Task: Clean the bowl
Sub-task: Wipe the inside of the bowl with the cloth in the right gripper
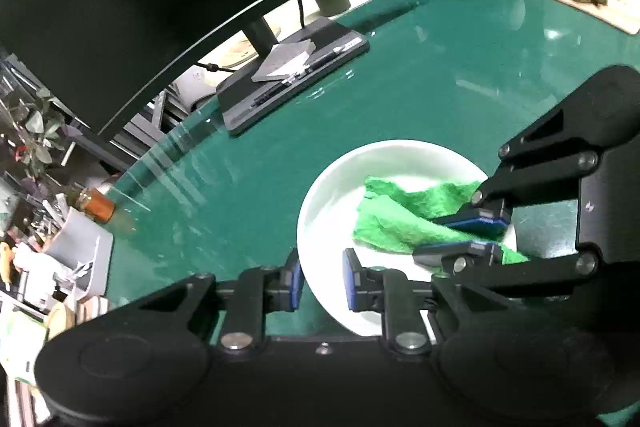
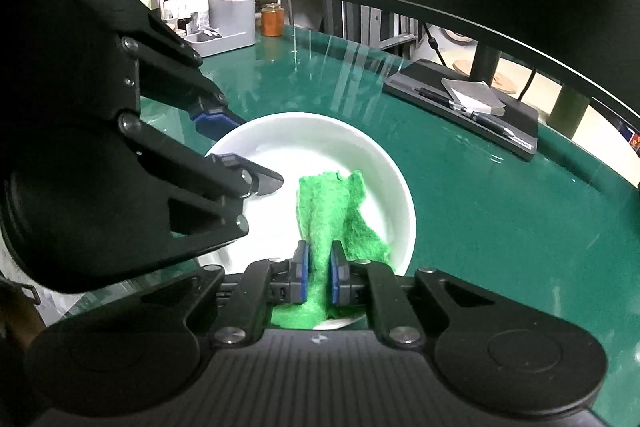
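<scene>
The white bowl (image 2: 384,167) is sitting on the green desk (image 2: 500,211). The right gripper (image 2: 318,269) is pinching a green cloth (image 2: 332,203) inside it, mid-wipe. The left gripper (image 1: 320,277) is straddling the bowl's rim, jaws parted, not pressing. Next, probably steadying the rim.

White bowl (image 2: 384,163), round, shallow, upright on the green table, toward its near edge. Crumpled bright green cloth (image 2: 332,211) lies inside, draped from the bowl's floor up over the near rim.
</scene>
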Demonstrator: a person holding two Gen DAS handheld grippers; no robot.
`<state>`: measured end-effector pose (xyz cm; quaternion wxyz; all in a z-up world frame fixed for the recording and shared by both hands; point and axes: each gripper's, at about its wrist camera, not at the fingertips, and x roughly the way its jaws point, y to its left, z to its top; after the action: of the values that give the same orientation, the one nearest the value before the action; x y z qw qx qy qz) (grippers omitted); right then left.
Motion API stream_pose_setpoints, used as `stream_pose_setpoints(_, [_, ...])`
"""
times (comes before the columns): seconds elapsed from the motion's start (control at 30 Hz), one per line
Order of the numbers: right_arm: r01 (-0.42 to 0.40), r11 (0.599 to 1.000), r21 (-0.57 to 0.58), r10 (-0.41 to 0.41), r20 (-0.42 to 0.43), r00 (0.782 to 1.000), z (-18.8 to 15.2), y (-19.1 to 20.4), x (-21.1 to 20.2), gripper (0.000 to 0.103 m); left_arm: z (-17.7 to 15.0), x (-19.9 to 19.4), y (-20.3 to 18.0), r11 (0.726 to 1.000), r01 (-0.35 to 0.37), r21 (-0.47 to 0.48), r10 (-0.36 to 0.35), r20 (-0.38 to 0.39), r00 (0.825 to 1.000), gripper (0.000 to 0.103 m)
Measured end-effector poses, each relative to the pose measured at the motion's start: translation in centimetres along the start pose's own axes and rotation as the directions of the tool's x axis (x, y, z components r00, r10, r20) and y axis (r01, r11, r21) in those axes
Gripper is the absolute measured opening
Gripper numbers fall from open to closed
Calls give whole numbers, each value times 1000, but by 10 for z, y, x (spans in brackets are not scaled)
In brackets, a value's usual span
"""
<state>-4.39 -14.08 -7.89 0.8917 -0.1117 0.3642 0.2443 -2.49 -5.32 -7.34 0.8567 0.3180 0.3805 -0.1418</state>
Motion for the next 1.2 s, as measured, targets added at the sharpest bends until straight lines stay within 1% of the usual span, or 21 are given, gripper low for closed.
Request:
stream_pose_setpoints(0.03, [0,1000,0,0,1,1000,0,0,0,11,1,0,0,1000,0,3,0,-5,1000,21])
stream_pose_setpoints(0.13, [1,1000,3,-1,5,1000,-1,-1,1,11,4,0,7,999,20,-50,-21,-22,1000,16])
stream_pose_setpoints(0.2, [5,1000,3,-5,8,1000,-2,-1,0,11,7,0,19,991,63,-118,-68,-38,997,13])
stream_pose_setpoints(0.3, [10,1000,-4,-10,5,1000,-2,0,-1,11,10,1,34,970,123,-209,-135,-42,990,9])
stream_pose_setpoints(0.37, [15,1000,-7,-15,4,1000,-2,-1,-2,11,10,0,39,958,154,-241,-168,-38,985,8])
stream_pose_setpoints(0.4, [20,1000,-17,-20,1,1000,-2,0,-3,11,10,-2,39,957,162,-241,-175,-33,984,8])
stream_pose_setpoints(0.47, [23,997,-78,-23,5,1000,-3,7,-7,10,8,-6,35,960,169,-224,-177,-20,984,8])
stream_pose_setpoints(0.53, [27,990,-135,-25,16,1000,0,13,-9,10,7,-9,30,967,158,-201,-163,-12,987,8])
stream_pose_setpoints(0.57, [51,985,-167,-47,28,998,3,14,-7,10,7,-10,28,970,151,-190,-155,-8,988,9])
stream_pose_setpoints(0.6, [81,980,-181,-75,41,996,7,12,-5,6,7,-10,27,970,150,-189,-154,-7,988,10])
stream_pose_setpoints(0.73, [99,979,-181,-91,47,995,10,5,-3,6,6,-7,31,966,157,-208,-163,-11,987,9])
stream_pose_setpoints(0.8, [69,983,-168,-70,1,998,5,7,-3,9,5,-3,33,961,159,-227,-169,-25,985,8])
stream_pose_setpoints(0.83, [26,993,-116,-29,-24,999,2,7,-5,9,4,-3,34,958,166,-234,-176,-24,984,9])
stream_pose_setpoints(0.9, [-40,999,-22,39,-45,998,3,2,-7,9,1,-2,34,957,171,-233,-182,-29,983,9])
stream_pose_setpoints(0.93, [-69,998,7,69,-45,997,4,1,-8,9,0,-1,34,957,172,-232,-184,-32,982,9])
stream_pose_setpoints(0.97, [-130,990,48,131,-34,991,5,-1,-8,9,-1,-1,34,957,174,-232,-186,-32,982,9])
stream_pose_setpoints(1.0, [-172,983,64,174,-19,985,6,1,-10,9,-2,-1,34,956,176,-234,-188,-32,982,9])
stream_pose_setpoints(1.07, [-219,975,48,219,-9,976,6,5,-11,9,-4,-1,34,955,180,-236,-192,-32,981,9])
stream_pose_setpoints(1.1, [-224,974,20,224,-17,974,5,8,-11,7,-5,-2,34,955,180,-234,-193,-32,981,9])
stream_pose_setpoints(1.13, [-199,980,-17,198,-34,980,5,10,-9,7,-5,-2,34,956,180,-230,-192,-33,981,9])
stream_pose_setpoints(1.2, [-125,989,-80,122,-47,991,5,10,-7,8,-7,-2,33,963,164,-215,-175,-34,984,10])
